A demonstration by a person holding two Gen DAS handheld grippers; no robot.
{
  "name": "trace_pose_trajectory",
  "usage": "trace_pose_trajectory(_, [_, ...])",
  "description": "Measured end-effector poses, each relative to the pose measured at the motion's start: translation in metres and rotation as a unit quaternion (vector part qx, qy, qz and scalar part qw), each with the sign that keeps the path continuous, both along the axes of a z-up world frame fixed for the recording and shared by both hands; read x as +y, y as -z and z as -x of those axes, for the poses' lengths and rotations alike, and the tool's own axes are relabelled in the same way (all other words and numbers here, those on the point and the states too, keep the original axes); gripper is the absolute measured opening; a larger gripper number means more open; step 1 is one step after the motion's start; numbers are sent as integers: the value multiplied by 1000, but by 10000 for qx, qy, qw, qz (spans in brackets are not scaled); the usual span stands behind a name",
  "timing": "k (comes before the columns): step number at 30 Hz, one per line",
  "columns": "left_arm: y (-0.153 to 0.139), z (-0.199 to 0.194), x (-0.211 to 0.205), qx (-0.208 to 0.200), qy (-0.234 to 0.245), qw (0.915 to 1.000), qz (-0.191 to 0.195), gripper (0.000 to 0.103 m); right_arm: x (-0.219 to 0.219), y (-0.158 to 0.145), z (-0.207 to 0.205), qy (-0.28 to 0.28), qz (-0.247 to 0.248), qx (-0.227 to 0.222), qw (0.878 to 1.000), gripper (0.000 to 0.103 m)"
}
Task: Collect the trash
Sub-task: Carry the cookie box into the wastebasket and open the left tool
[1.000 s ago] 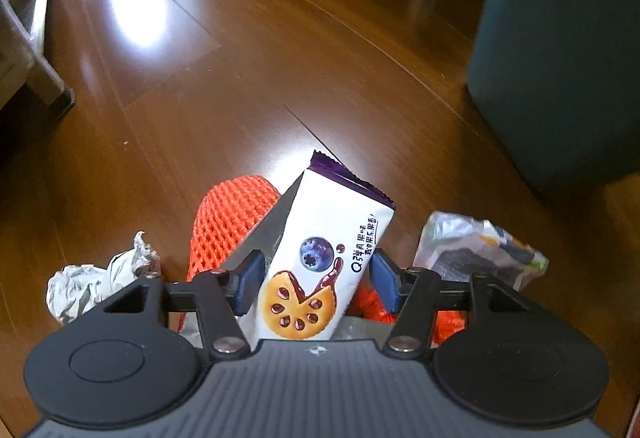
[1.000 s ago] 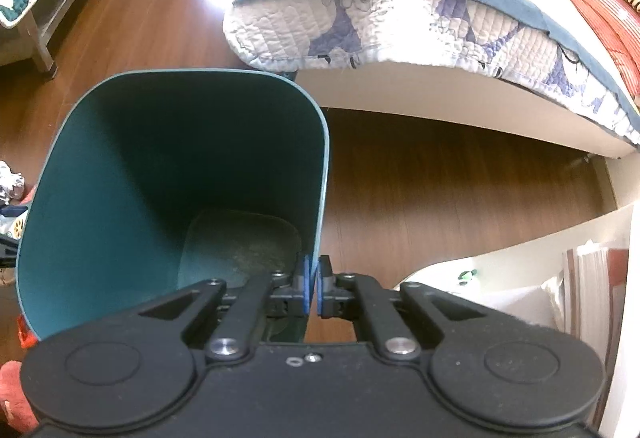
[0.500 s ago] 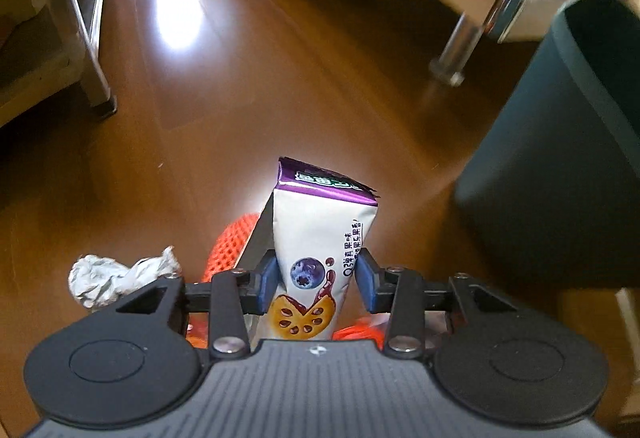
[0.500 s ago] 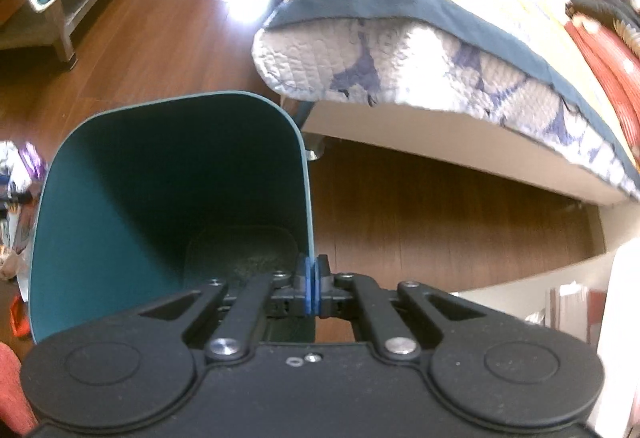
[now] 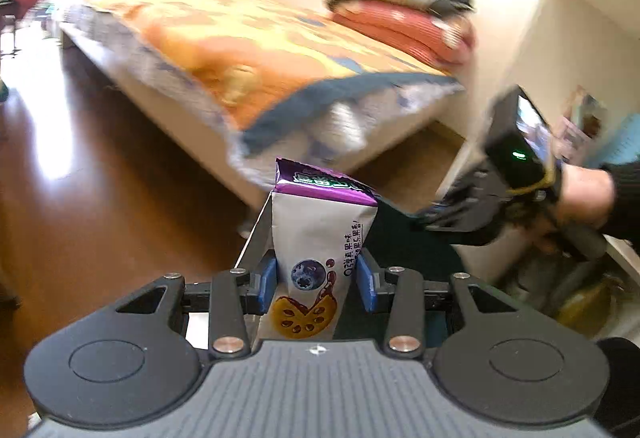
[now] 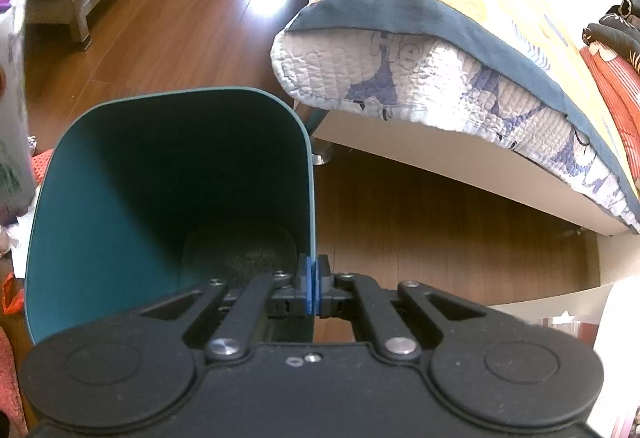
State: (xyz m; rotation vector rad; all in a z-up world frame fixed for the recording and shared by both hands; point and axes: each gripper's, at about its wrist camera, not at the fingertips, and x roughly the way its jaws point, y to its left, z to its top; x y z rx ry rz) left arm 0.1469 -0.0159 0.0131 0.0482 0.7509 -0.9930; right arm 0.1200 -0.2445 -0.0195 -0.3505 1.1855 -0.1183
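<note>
Since the earlier frames the left gripper (image 5: 316, 280) had closed its jaws onto the white snack wrapper with a purple top and a blueberry picture (image 5: 318, 246) and lifted it off the wooden floor (image 5: 100, 198), leaving the other litter out of its view. Its blue pads (image 5: 267, 284) pressed the wrapper's two sides, and the packet stood upright between them — purple crimped end uppermost. Just behind the wrapper showed a dark green patch of the bin, and beyond it a bed with an orange and blue quilted cover (image 5: 256, 70), blurred.

At the right of that view a person's hand (image 5: 588, 194) held the right gripper (image 6: 312, 288). Its jaws were clamped together on the right-hand wall of the teal plastic waste bin (image 6: 100, 218), one blue pad inside and one outside the rim. The bin's bottom looked bare. At the left edge of the right wrist view the lifted wrapper showed, blurred, beside the bin — near its rim, apart from it. Past the bin lay the quilt's overhanging edge.
</note>
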Motion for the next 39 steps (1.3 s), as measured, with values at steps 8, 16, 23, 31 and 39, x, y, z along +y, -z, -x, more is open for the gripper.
trace_pose_trajectory(8, [54, 3, -84, 192, 512, 9958, -739, 40, 8, -2, 4, -102, 11, 100, 9999, 1])
trace_pose_trajectory(16, [105, -13, -112, 765, 471, 9875, -1296, 39, 14, -6, 3, -130, -4, 187, 9997, 3])
trace_pose_trajectory(23, [107, -14, -108, 834, 557, 9853, -1382, 41, 12, -4, -3, -128, -283, 611, 9976, 8])
trace_pose_trajectory(31, [108, -13, -97, 782, 520, 9864, -1346, 56, 21, 14, -1, -304, -321, 977, 9942, 17])
trace_pose_trajectory(39, [95, -23, -71, 895, 338, 9904, -994, 78, 17, 29, 5, -274, -421, 1116, 9925, 23])
